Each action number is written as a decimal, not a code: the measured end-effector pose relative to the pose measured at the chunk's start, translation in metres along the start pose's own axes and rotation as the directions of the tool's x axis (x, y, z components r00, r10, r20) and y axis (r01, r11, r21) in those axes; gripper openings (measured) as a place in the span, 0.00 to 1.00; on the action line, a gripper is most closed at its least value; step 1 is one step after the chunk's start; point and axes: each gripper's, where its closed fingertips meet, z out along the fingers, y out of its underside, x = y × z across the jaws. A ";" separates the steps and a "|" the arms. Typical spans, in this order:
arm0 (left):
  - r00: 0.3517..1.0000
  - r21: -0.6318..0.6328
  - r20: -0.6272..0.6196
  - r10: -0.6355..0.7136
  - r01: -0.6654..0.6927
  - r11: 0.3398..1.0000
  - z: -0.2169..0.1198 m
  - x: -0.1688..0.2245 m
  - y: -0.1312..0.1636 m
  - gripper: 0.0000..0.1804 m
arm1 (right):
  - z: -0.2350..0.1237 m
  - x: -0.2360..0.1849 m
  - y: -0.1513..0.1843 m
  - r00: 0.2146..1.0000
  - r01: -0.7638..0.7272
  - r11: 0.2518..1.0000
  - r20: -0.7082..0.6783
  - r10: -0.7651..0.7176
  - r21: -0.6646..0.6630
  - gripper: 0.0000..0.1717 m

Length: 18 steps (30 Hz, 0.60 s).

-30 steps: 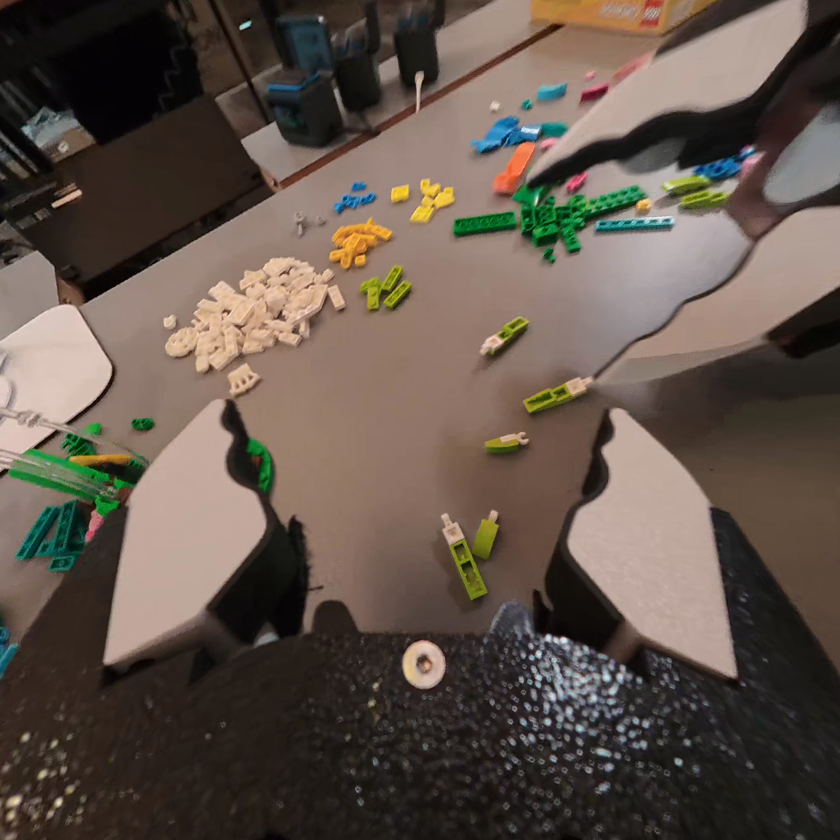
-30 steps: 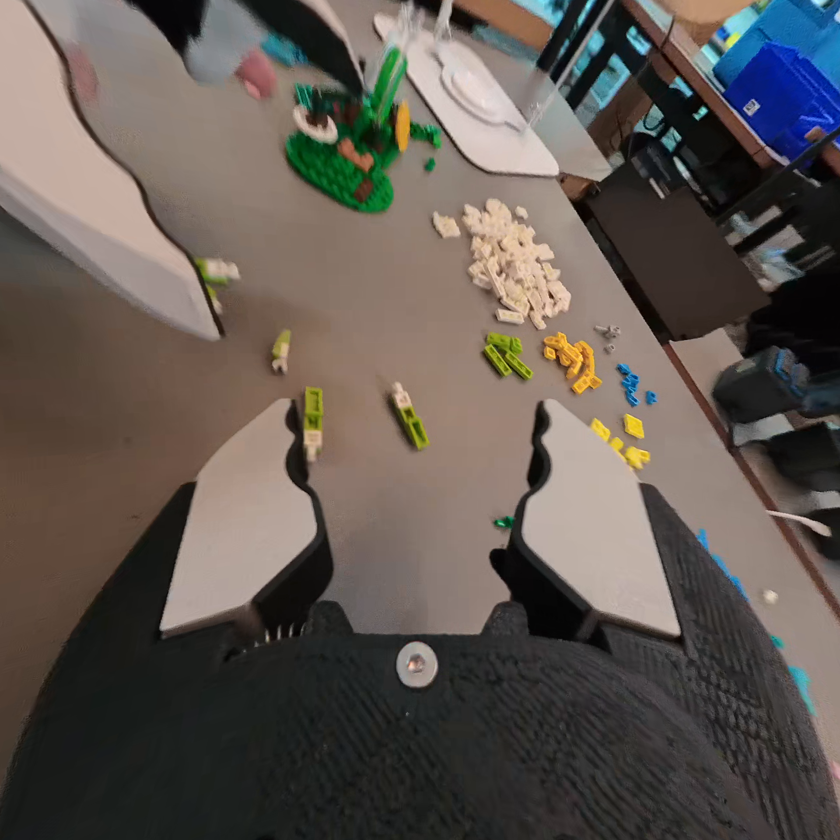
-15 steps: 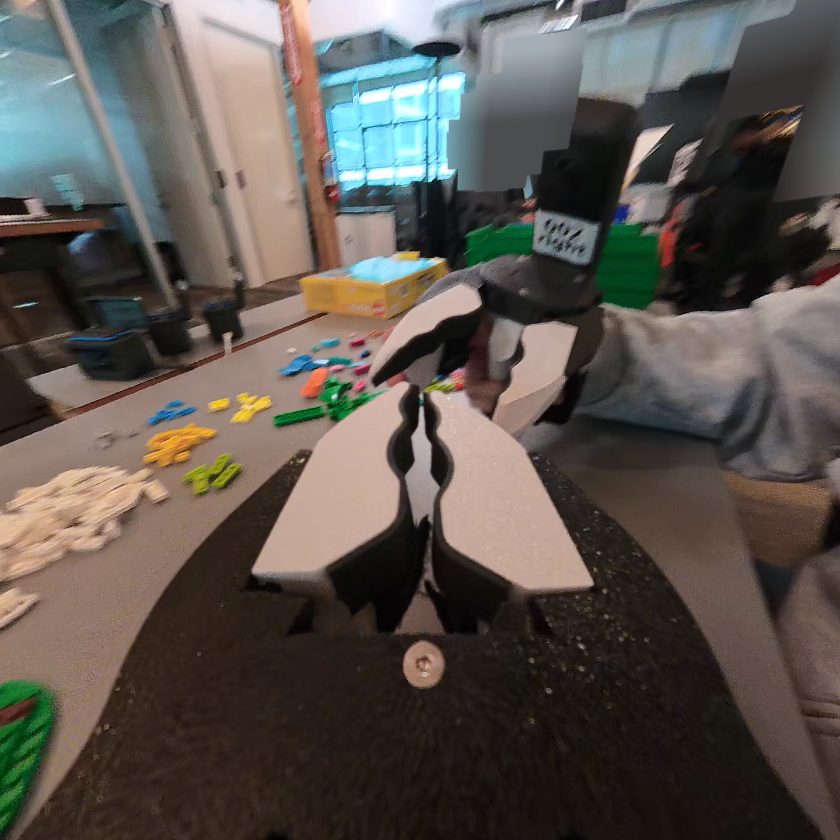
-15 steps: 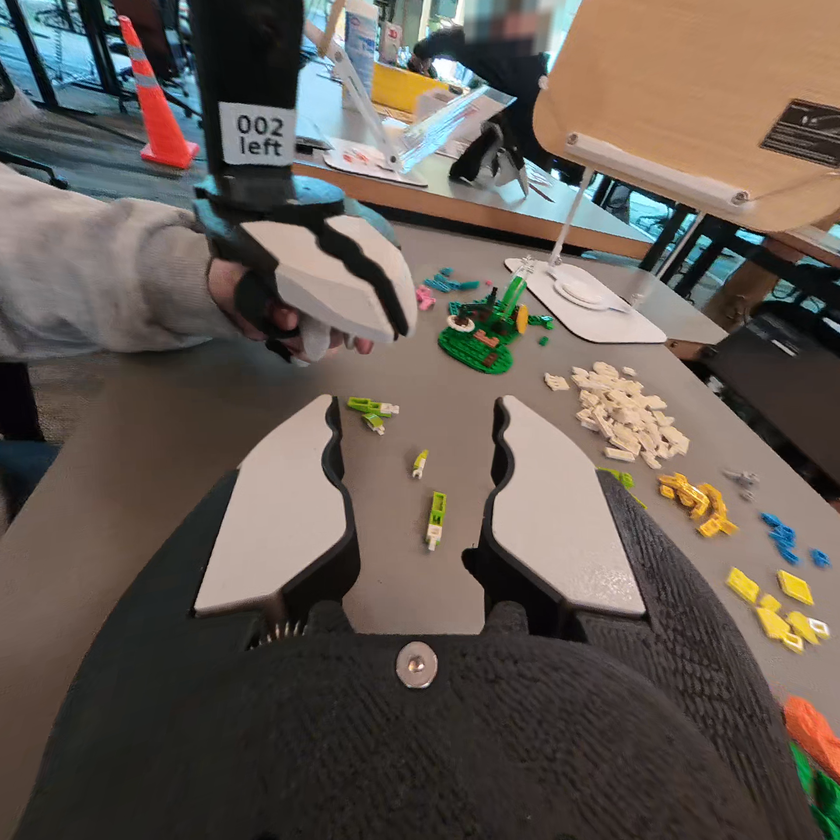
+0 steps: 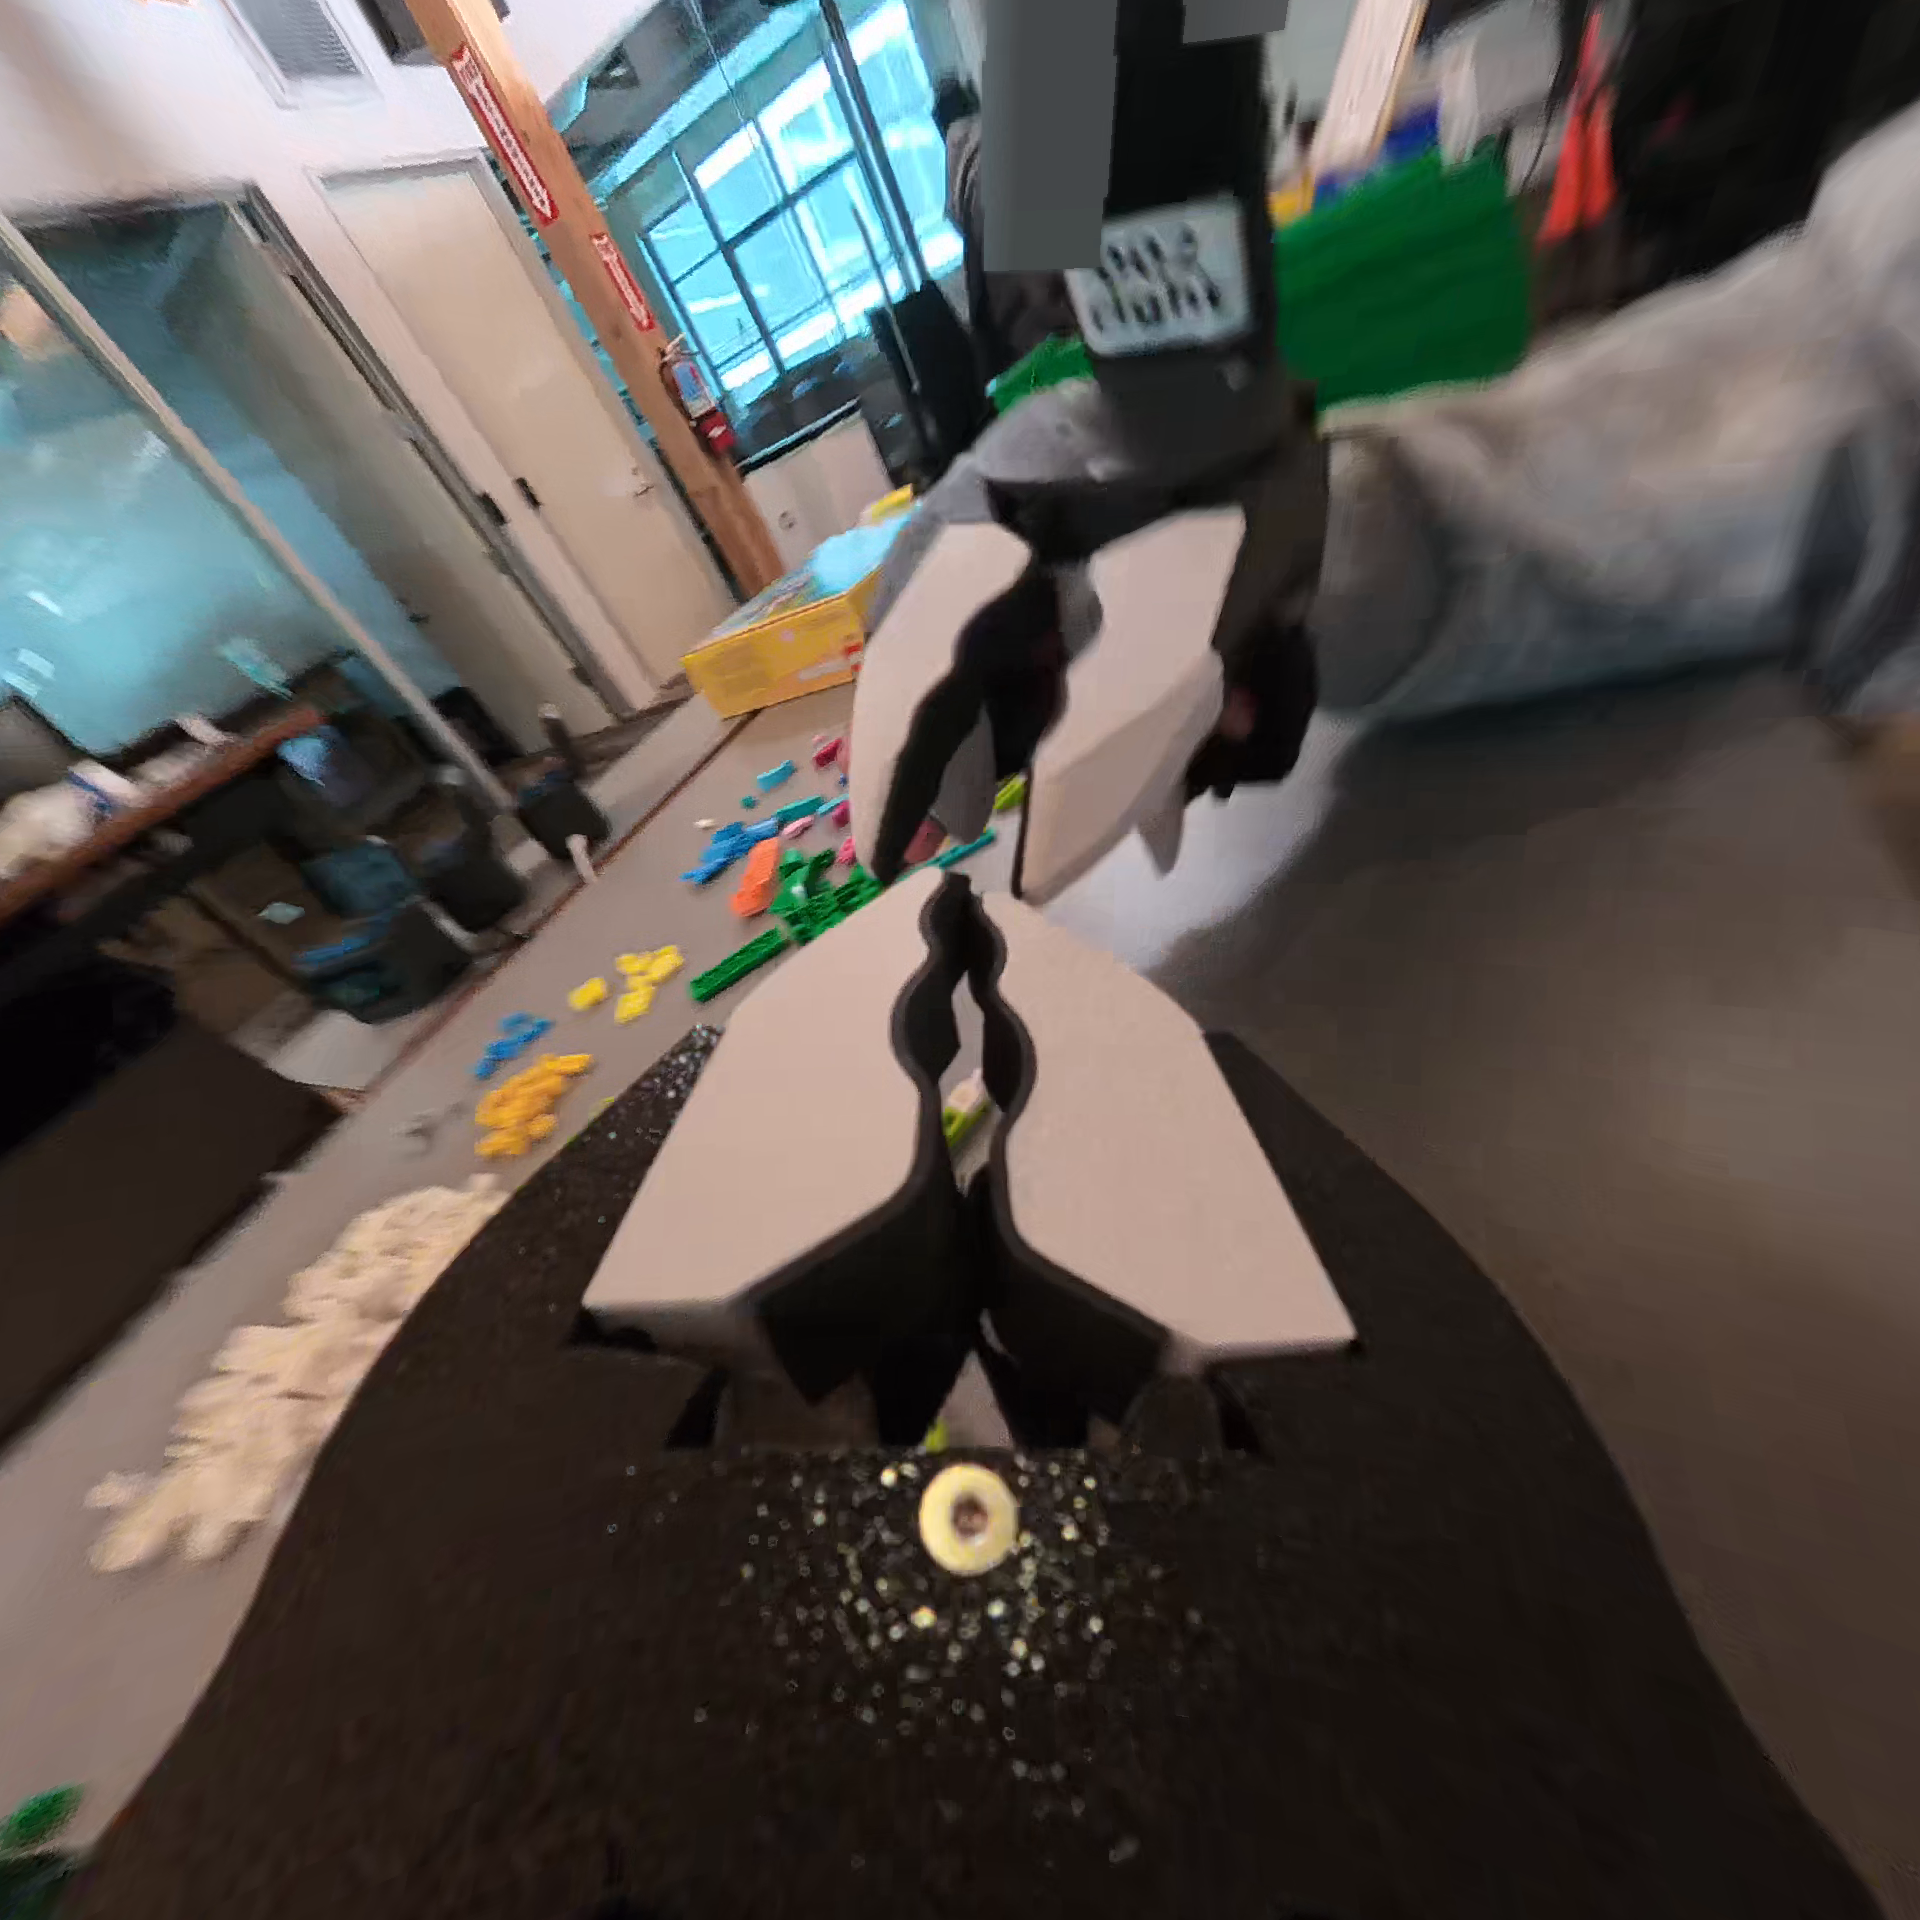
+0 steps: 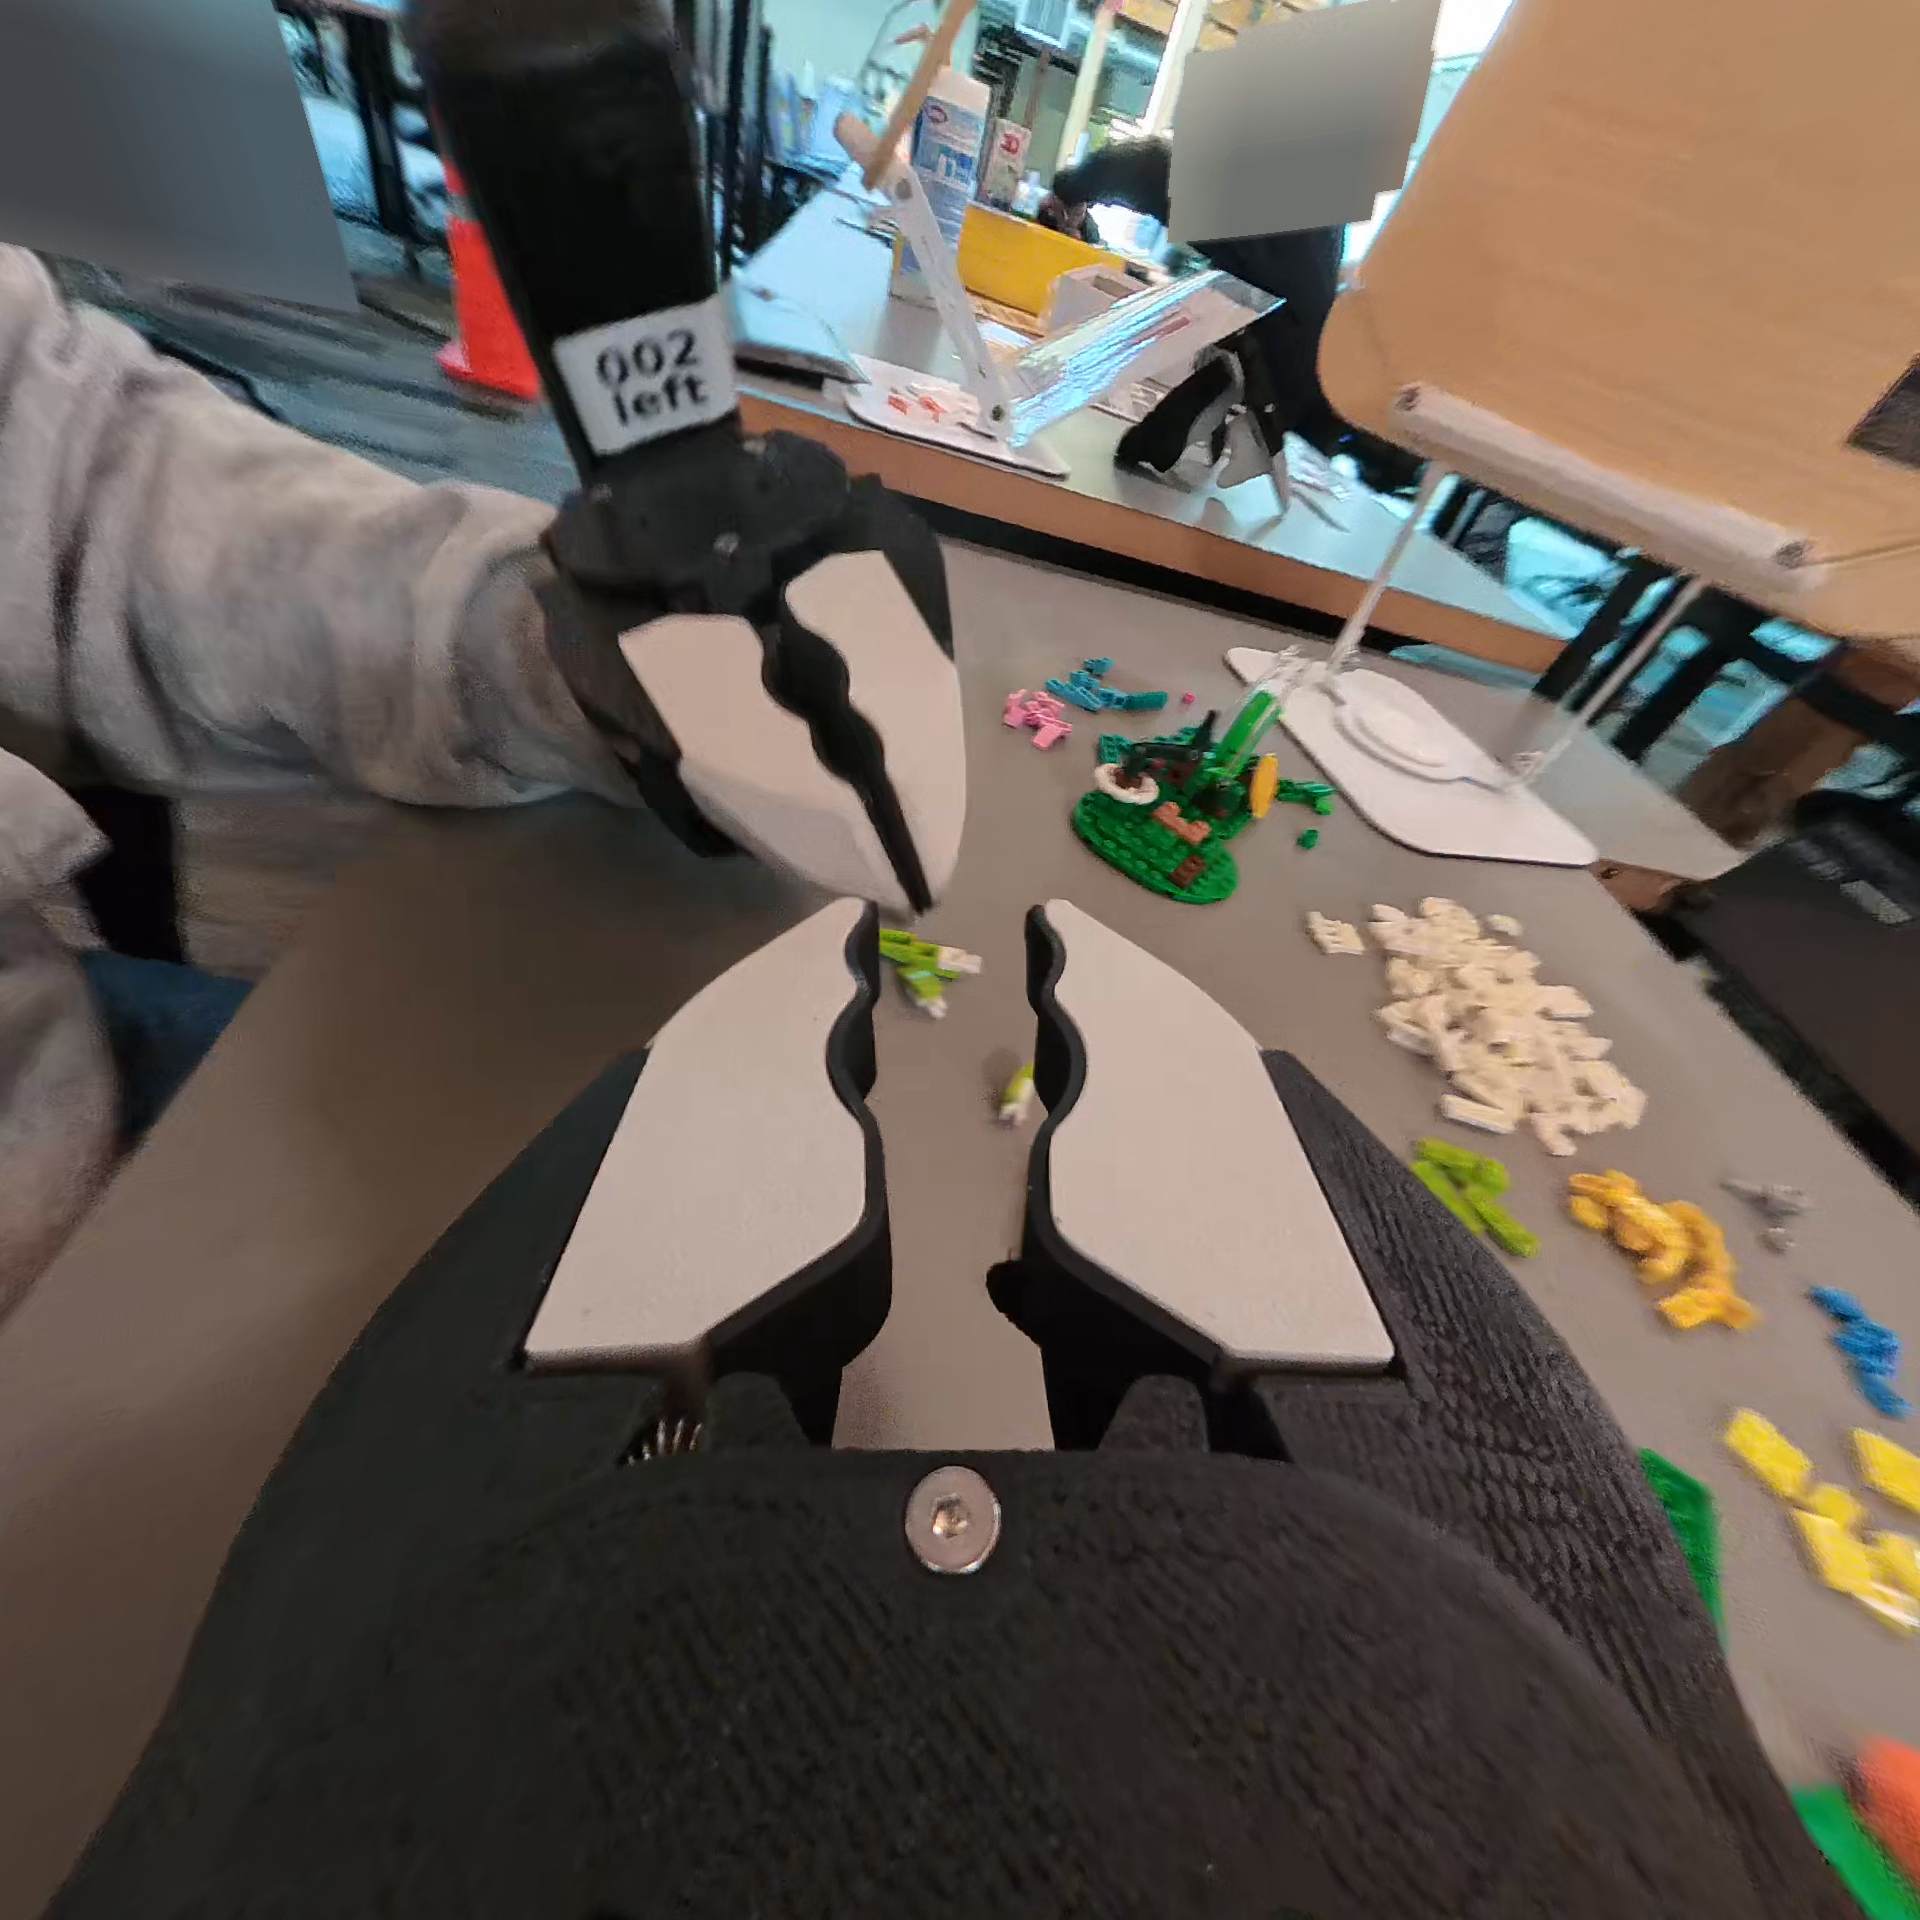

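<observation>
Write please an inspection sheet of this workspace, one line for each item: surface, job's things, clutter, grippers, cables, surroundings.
Surface: grey table, building bricks sorted in small heaps.
Job's things: green brick model; lime-and-white pieces on the table just beyond the right gripper's tips.
Clutter: white pile, yellow pile, blue bricks, pink bricks.
Grippers: left gripper shut, nothing visible between its fingers; right gripper open, holding nothing. Both are raised above the table, tips close together.
Cables: nothing seen.
Surroundings: white stand base, orange cone, second table, yellow box.

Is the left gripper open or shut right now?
Shut: the left gripper has its fingers together to the tips, nothing between them, above the grey table.
</observation>
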 end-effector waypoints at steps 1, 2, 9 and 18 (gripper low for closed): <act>0.993 -0.026 0.031 0.111 -0.110 0.994 0.001 0.002 0.003 0.00 | 0.000 -0.004 -0.001 0.997 -0.065 0.998 0.046 0.064 0.008 0.15; 0.973 -0.038 0.077 0.219 -0.217 0.975 0.002 0.002 0.003 0.00 | 0.000 -0.008 -0.002 0.985 -0.139 0.990 0.099 0.138 0.009 0.16; 0.675 -0.163 0.170 0.718 -0.699 0.696 0.008 0.018 0.005 0.13 | 0.000 -0.024 -0.004 0.888 -0.370 0.928 0.274 0.368 -0.047 0.22; 0.527 -0.181 0.134 0.839 -0.820 0.543 0.012 0.033 0.006 0.18 | 0.000 -0.039 -0.008 0.869 -0.352 0.934 0.349 0.349 -0.058 0.17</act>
